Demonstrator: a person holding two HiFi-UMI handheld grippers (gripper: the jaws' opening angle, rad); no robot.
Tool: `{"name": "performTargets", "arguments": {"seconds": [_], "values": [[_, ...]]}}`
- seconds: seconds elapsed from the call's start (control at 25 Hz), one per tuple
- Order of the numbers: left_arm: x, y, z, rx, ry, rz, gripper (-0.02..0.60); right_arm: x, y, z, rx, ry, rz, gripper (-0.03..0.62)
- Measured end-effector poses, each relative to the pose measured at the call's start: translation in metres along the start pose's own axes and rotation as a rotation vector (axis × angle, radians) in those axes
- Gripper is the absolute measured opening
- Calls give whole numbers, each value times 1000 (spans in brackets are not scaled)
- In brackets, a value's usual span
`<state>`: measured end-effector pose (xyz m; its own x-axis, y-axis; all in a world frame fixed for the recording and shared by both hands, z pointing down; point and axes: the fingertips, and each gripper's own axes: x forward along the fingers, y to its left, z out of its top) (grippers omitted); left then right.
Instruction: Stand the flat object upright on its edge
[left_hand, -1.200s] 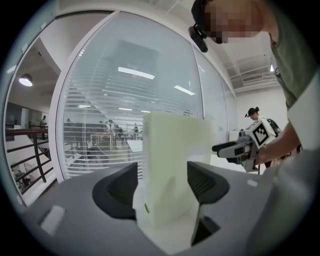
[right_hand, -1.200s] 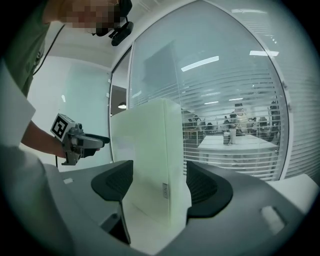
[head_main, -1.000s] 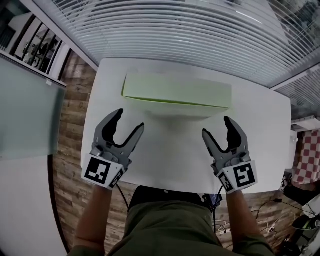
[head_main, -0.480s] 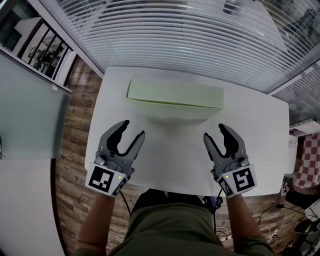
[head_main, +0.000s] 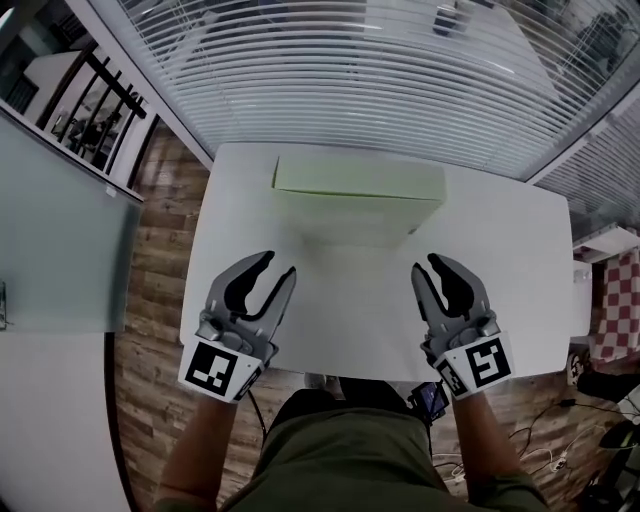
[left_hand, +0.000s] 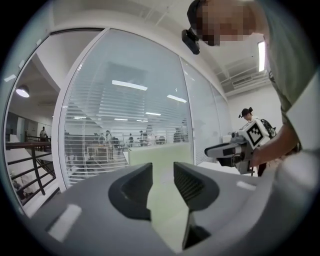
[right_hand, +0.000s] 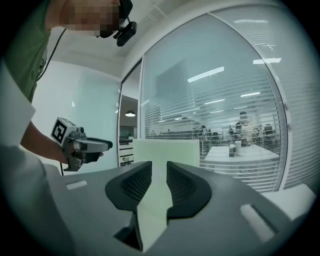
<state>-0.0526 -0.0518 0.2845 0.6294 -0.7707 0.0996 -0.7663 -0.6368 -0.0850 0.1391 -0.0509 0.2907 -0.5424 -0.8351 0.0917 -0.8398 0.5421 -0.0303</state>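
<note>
- Head view had the flat green object (head_main: 360, 178) at the far side of the white counter (head_main: 340, 320), well apart from both tools. To me it looked like it was already up on its long edge, not lying flat.
- Its long axis ran left to right across the counter, broad face toward the person. It sat straight ahead of the tools and roughly centred between them, so I couldn't call either hand nearer.
- Left tool (head_main: 276, 265) hovered near the person's edge of the counter. Its jaws had just been closing and stood only a narrow gap apart, with nothing between them; the left gripper view only showed the green face far off through the gap.
- Right tool (head_main: 428, 265) was the same story: jaws just been closing, a slim gap left, holding nothing.
- Any next move would mean reaching forward across the counter, I'd guess one tool per end.
- No brand or readable writing anywhere, just the black-and-white square markers on the cubes (head_main: 213, 368).
</note>
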Motion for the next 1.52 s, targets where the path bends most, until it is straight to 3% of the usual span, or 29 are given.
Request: {"name": "performTargets", "arguments": {"seconds": [0.44,0.8,1.0,1.24,1.52], "values": [[-56,-20,7,-18,-45,-99,91,-39,63,13,-9,-19,-96,45],[-95,-34,37,-30,-113,-153,55,-67,112,31,-21,-48,-141,23],[-112,-37,48,-35,-130,-164,44,-79,131,42,-25,-63,-147,18],[-127,-37,50,43,-124,-157,31,-90,143,57,-36,-85,-135,11],[-131,-64,65,-27,-130,-148,17,-109,147,61,-26,-74,-85,11]]}}
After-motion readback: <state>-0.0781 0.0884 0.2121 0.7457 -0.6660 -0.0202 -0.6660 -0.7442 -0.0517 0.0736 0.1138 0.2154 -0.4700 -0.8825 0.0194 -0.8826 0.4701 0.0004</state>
